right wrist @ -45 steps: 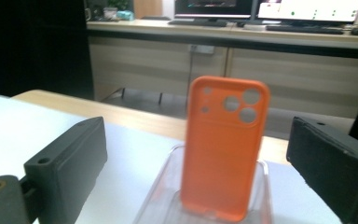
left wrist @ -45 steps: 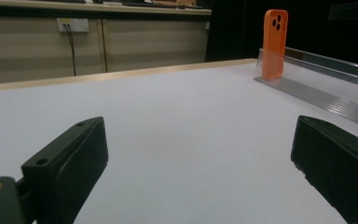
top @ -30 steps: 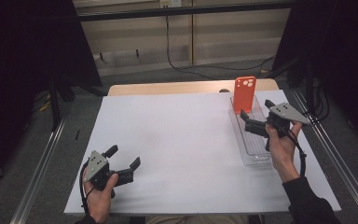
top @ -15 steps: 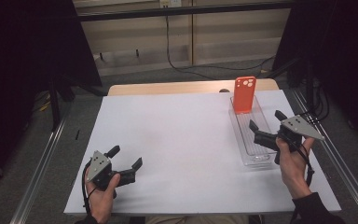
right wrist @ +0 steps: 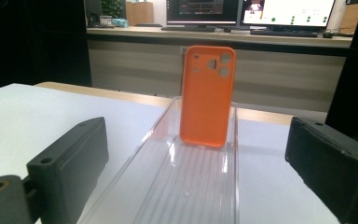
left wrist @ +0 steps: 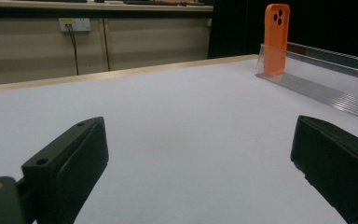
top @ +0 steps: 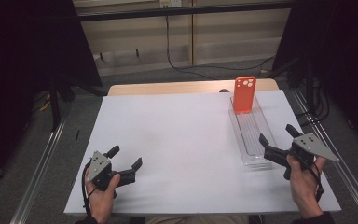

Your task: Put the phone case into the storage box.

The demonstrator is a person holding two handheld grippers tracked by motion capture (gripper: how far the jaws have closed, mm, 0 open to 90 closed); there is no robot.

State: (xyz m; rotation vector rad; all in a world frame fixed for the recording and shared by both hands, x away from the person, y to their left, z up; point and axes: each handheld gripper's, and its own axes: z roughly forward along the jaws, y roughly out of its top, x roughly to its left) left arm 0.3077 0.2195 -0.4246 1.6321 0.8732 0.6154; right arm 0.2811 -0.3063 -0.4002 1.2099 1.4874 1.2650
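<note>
Orange silicone phone case with camera cutouts at the top stands upright at the far end of a clear ribbed plastic tray, near the desk's far right corner. Right gripper at the tray's near end, jaws apart, empty. Left gripper near the front-left corner, jaws apart, empty.

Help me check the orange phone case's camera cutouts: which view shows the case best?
The right gripper view: the orange phone case stands upright, large and centred at the far end of the clear tray, cutouts plain. The high view shows it small; the left gripper view shows it far off, near the upper right.
</note>
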